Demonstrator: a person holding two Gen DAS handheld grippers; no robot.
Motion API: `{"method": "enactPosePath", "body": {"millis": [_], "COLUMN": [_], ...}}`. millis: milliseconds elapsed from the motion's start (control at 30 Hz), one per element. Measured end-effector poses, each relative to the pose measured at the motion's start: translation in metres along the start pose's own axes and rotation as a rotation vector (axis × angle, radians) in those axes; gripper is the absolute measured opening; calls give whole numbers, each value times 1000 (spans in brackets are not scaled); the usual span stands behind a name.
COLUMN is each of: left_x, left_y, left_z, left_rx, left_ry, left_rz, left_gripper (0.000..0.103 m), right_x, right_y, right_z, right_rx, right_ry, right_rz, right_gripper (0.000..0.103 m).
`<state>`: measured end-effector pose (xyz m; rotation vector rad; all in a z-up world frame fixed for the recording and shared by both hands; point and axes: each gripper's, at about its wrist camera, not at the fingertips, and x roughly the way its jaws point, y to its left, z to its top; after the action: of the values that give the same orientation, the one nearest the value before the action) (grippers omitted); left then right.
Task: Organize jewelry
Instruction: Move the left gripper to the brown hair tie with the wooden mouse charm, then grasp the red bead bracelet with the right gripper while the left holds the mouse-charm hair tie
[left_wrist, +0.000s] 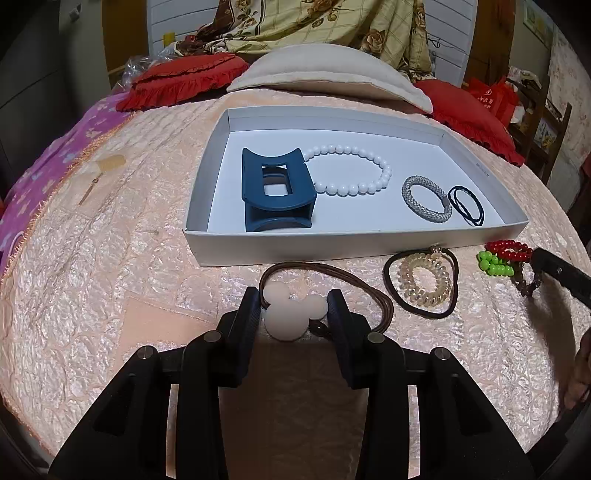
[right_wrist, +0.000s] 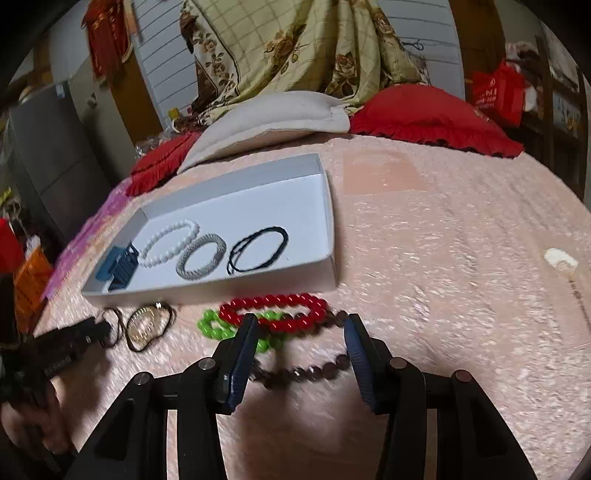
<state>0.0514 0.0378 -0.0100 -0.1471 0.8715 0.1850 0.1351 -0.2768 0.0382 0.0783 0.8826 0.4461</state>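
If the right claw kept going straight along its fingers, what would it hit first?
Most likely the red bead bracelet, lying just past the right claw and overlapping the green bead bracelet. The dark bead string already lies between the open fingers. Depth is uncertain.

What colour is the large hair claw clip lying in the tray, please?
Dark blue hair claw clip; clearest in the left wrist view.

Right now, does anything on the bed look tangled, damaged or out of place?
Nothing looks damaged. The red bracelet, green bracelet and dark bead bracelet overlap in one pile in front of the white tray, so lifting one may drag the others. The rest lies apart.
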Motion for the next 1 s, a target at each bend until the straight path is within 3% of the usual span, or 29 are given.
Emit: {"method": "enactPosePath", "body": {"millis": [367,467,633,1000], "left_x": [2,3,2,-15], "left_y": [-2,-2,1,11], "left_z": [1,1,2,10], "left_rx": [7,7,0,-55], "left_ry": [-2,-3,-7,-60], "left_rz": [16,20,11,1], "left_gripper": [36,36,36,36], "right_x": [18,21,12,-38], "right_y": [-2,5,11,22], "right_z": [10,8,6,7], "right_rx": [34,-21,-48,-45], "right_ry": [17,41,5,-150], "right_rz": [-25,-17,-40,47], "right_gripper": [29,9,8,8]}}
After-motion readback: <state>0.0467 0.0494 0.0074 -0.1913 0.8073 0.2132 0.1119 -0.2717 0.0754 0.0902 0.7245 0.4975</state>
